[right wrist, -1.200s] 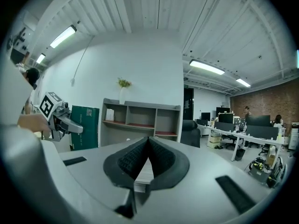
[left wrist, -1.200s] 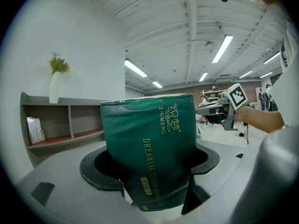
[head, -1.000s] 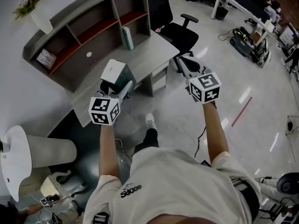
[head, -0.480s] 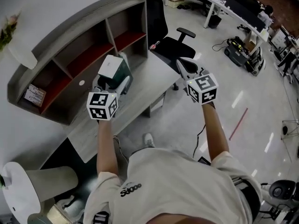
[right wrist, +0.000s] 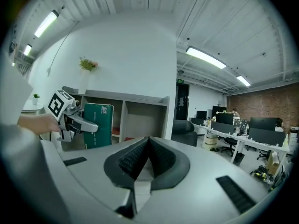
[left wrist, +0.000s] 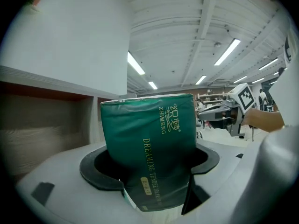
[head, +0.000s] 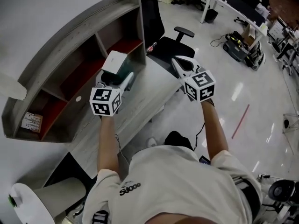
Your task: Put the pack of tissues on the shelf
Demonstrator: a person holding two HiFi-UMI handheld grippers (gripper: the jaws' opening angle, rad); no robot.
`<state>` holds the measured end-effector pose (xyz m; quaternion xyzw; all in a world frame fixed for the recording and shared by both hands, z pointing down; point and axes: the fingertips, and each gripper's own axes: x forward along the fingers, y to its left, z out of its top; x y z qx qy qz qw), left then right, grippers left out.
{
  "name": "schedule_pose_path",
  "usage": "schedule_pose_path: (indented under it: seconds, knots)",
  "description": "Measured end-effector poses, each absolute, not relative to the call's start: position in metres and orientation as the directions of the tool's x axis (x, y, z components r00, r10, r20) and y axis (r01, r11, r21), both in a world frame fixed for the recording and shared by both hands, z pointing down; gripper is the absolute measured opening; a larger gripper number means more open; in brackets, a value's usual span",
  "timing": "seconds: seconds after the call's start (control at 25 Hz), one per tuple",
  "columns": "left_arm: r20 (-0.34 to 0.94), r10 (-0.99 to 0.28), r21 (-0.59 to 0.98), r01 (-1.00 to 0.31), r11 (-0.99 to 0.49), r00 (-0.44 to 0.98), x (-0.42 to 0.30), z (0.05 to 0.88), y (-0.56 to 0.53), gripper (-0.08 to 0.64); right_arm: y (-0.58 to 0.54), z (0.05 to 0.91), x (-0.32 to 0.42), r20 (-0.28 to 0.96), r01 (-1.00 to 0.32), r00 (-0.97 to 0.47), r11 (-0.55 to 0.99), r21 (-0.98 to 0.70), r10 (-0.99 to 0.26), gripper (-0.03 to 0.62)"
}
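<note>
The pack of tissues (head: pixel 115 63), green with a white top, is clamped upright in my left gripper (head: pixel 117 74), held over the grey desk (head: pixel 140 104) just in front of the curved grey shelf (head: pixel 70 41) with red compartment floors. In the left gripper view the green pack (left wrist: pixel 149 143) fills the space between the jaws, with the shelf (left wrist: pixel 42 111) at the left. My right gripper (head: pixel 176 62) hovers off the desk's right edge, shut and empty. The right gripper view shows its closed jaws (right wrist: pixel 148 143), the pack (right wrist: pixel 99 125) and the shelf (right wrist: pixel 140 108) beyond.
A black office chair (head: pixel 175 41) stands behind the desk's right end. A small printed box (head: pixel 32 121) sits in the shelf's lower left compartment. Long white desks with equipment (head: pixel 243 13) line the far right. A white round object (head: pixel 23 204) is at bottom left.
My left gripper has carried the pack up off the desk and closer to the shelf's compartments. The person has stepped nearer the desk. My right gripper stayed shut alongside.
</note>
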<state>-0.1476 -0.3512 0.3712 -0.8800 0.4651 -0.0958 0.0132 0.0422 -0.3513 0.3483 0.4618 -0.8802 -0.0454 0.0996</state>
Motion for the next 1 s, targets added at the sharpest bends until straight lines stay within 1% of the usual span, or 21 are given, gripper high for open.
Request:
schedule_pose_path:
  seconds: [0.24, 0.56, 0.76, 1.0]
  knots:
    - [0.185, -0.812, -0.097, -0.812, -0.575, 0.553, -0.124, 0.387, -0.417, 0.400, -0.416, 0.364, 0.054, 0.136, -0.807, -0.564, 0.578, 0.120, -0.815, -0.006]
    - [0.213, -0.846, -0.086, -0.853, -0.515, 0.489, -0.095, 0.397, -0.540, 0.400, -0.529, 0.372, 0.082, 0.144, -0.789, -0.593, 0.608, 0.089, -0.792, -0.006]
    - [0.260, -0.884, -0.102, -0.900, -0.425, 0.388, -0.095, 0.409, -0.606, 0.400, -0.590, 0.384, 0.085, 0.164, -0.759, -0.627, 0.645, 0.093, -0.762, -0.006]
    - [0.286, -0.921, -0.093, -0.949, -0.302, 0.265, -0.111, 0.429, -0.657, 0.400, -0.637, 0.405, 0.084, 0.200, -0.723, -0.663, 0.687, 0.081, -0.721, -0.006]
